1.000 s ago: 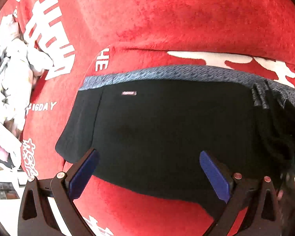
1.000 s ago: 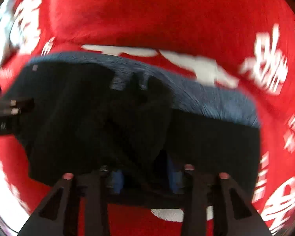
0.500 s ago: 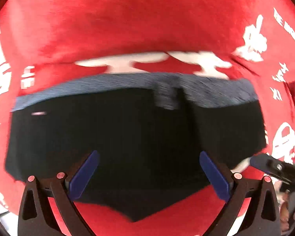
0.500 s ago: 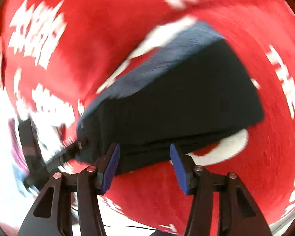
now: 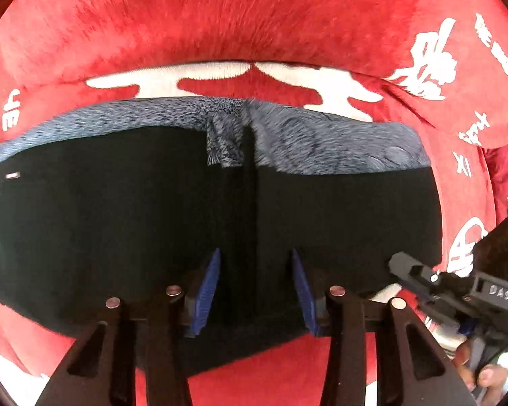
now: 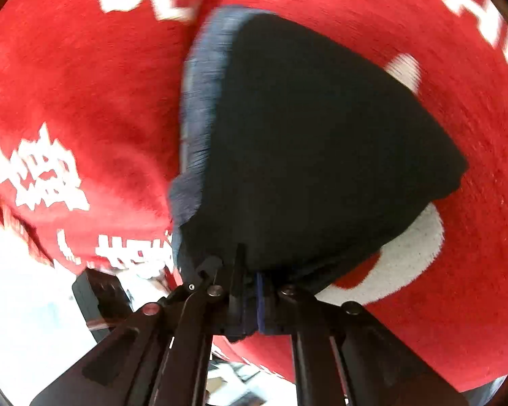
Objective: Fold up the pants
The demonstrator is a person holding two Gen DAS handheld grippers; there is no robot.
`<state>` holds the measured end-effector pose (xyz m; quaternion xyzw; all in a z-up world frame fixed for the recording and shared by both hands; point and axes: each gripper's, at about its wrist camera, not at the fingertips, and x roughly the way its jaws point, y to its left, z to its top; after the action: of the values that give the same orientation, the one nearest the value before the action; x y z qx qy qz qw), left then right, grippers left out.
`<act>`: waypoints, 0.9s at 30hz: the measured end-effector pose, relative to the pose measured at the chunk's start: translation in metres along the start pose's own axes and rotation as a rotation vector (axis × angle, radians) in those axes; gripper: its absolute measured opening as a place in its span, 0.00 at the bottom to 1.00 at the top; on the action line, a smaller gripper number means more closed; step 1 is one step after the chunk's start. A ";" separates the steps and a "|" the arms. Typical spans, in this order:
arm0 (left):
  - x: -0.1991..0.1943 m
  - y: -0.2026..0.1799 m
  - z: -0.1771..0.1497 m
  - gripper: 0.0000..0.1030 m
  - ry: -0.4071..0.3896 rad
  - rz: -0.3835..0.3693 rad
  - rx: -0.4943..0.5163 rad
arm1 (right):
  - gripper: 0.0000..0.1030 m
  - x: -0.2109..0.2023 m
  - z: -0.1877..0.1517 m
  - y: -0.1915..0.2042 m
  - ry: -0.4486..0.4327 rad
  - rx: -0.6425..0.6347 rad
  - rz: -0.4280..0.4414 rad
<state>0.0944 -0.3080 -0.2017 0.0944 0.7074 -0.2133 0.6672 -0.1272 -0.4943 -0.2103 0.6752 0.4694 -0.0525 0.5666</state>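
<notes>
The black pants (image 5: 118, 223) with a grey-blue waistband (image 5: 304, 142) lie folded on a red blanket (image 5: 254, 23). My left gripper (image 5: 254, 287) sits over the near edge of the pants, its blue pads (image 5: 206, 287) narrowed around a fold of black fabric, with a gap still showing. My right gripper (image 6: 250, 291) is shut on the near corner of the pants (image 6: 321, 142). The right gripper also shows in the left wrist view (image 5: 423, 280) at the pants' right edge.
The red blanket (image 6: 78, 108) carries white lettering and covers the whole surface. A white floor area (image 6: 23, 304) with a dark object (image 6: 98, 291) lies beyond the blanket's edge at lower left. A hand (image 5: 484, 372) shows at the lower right.
My left gripper's pads have closed in from wide open to a narrow gap over the pants. My right gripper has swung round to the pants' corner and closed on it.
</notes>
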 end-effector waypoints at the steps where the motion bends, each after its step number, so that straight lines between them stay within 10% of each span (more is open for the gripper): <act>1: 0.000 0.001 -0.004 0.42 -0.001 0.008 0.006 | 0.04 -0.005 -0.004 0.007 0.009 -0.046 -0.017; 10: -0.014 -0.001 -0.012 0.71 -0.094 0.118 0.001 | 0.11 0.007 -0.003 0.006 0.076 -0.113 -0.119; 15: -0.045 -0.009 0.006 0.96 -0.169 0.125 0.080 | 0.52 -0.025 -0.016 0.052 0.054 -0.371 -0.216; 22: -0.002 -0.033 0.028 0.96 -0.146 0.252 0.103 | 0.52 -0.055 0.039 0.072 -0.112 -0.455 -0.298; 27: 0.029 -0.014 0.022 0.97 -0.024 0.290 0.016 | 0.52 -0.010 0.072 0.047 -0.009 -0.340 -0.323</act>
<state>0.1061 -0.3342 -0.2280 0.1981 0.6765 -0.1214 0.6988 -0.0666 -0.5542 -0.1957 0.4856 0.5709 -0.0658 0.6587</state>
